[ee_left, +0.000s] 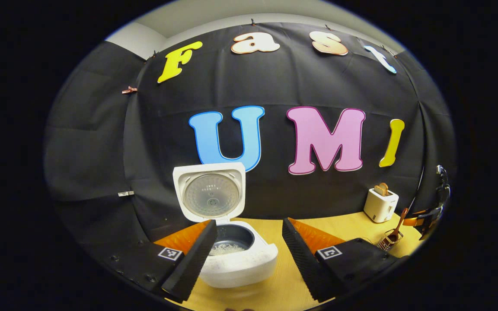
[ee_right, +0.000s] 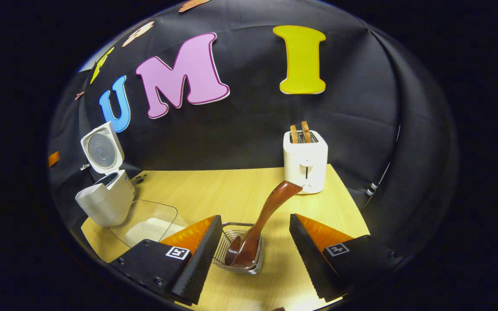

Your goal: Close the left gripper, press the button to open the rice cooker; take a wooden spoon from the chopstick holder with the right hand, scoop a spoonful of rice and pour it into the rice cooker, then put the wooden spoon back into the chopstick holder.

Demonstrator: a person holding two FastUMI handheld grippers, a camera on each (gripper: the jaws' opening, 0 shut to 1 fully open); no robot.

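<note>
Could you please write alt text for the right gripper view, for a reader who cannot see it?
The open right gripper hovers over a wire chopstick holder holding a wooden spoon, bowl down, on a wooden table. Behind stand a white toaster with bread and, at left, an open rice cooker beside a clear rice container.

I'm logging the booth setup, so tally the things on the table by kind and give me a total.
Rice cooker, lid open: 1
Toaster: 1
Toast slices in the toaster: 2
Wooden spoon: 1
Wire chopstick holder: 1
Clear rice container: 1
Total: 7
</note>
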